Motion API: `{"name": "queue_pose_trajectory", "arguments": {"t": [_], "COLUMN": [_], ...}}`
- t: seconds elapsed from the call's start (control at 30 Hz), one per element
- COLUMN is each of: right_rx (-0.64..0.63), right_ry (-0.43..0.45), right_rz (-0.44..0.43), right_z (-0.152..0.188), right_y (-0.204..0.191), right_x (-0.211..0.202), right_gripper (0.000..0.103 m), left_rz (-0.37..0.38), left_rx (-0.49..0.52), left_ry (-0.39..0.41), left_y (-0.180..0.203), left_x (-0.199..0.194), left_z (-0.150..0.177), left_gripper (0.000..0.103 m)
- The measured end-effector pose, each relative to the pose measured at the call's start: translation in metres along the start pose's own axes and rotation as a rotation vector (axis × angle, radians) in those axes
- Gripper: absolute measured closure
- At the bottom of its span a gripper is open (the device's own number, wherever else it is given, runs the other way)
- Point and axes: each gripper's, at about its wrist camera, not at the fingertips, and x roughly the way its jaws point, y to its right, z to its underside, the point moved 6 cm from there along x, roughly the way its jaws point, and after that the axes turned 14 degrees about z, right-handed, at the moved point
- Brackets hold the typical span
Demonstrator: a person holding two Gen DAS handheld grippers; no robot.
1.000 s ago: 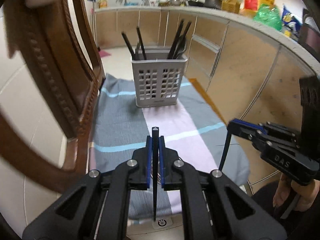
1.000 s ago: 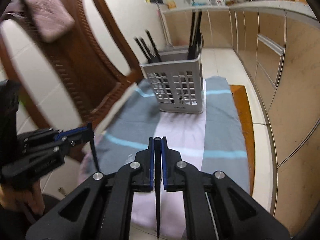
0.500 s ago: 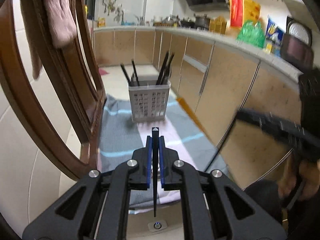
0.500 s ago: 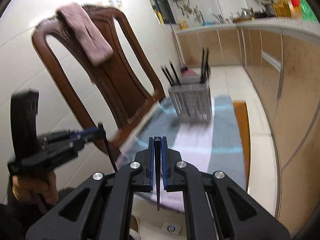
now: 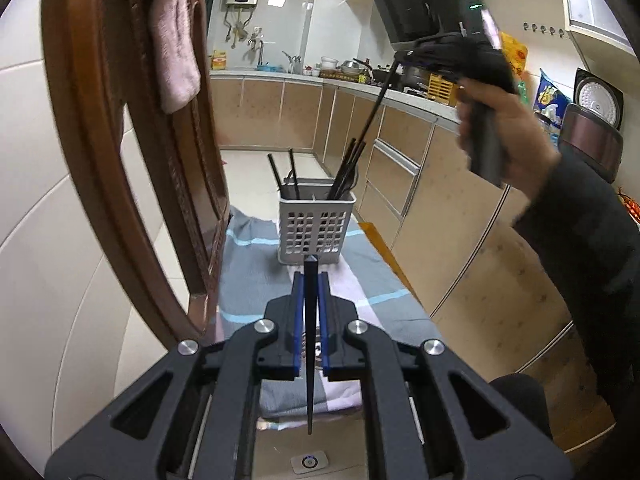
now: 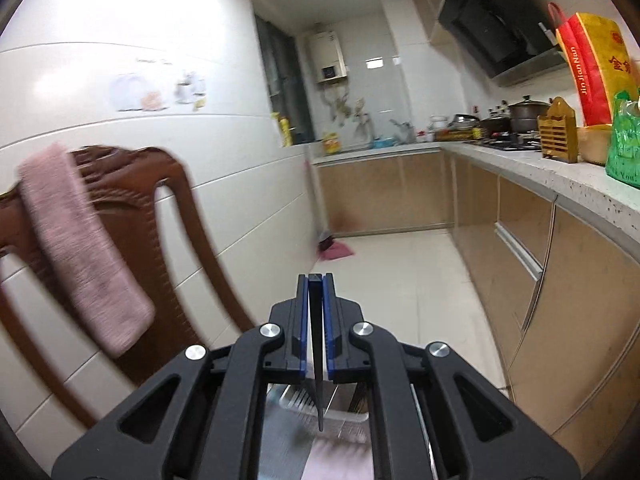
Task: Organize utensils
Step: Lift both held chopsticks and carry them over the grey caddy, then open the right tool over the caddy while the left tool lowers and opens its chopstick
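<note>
Now both tongs clamped on one black chopstick each: left tongs (image 5: 311, 280) w/ chopstick (image 5: 310, 344) near the caddy (image 5: 316, 232), right tongs (image 6: 316, 284) above caddy (right compartment). Risk: angled stick may snag on sticks already inside, tip caddy.

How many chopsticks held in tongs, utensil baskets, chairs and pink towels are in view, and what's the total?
Held chopsticks: 2, one each in left tongs and right tongs
Utensil basket: 1
Chair: 1
Pink towel: 1
Total: 5
</note>
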Motion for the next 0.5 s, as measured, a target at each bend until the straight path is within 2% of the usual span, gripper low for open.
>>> {"name": "queue_pose_trajectory", "arguments": {"t": [0.13, 0.23, 0.43, 0.47, 0.5], "right_rx": [-0.021, -0.033, -0.001, 0.001, 0.002], "right_ry": [-0.006, -0.044, -0.140, -0.155, -0.169], "right_rz": [0.062, 0.085, 0.091, 0.083, 0.073], "right_z": [0.018, 0.046, 0.104, 0.110, 0.114], "right_y": [-0.003, -0.005, 0.003, 0.005, 0.007], "right_x": [0.053, 0.086, 0.123, 0.125, 0.126], "right_gripper": [0.096, 0.096, 0.095, 0.094, 0.083], "left_rz": [-0.014, -0.017, -0.032, -0.034, -0.034], "left_rx": [-0.015, -0.035, -0.053, -0.056, -0.056], "left_ry": [-0.010, -0.011, -0.025, -0.024, -0.028], "left_y": [-0.013, -0.023, -0.033, -0.033, -0.033], "left_x": [-0.002, -0.003, 0.008, 0.009, 0.012], "left_z": [0.007, 0.007, 0.007, 0.006, 0.005], "left_gripper": [0.096, 0.096, 0.096, 0.096, 0.096]}}
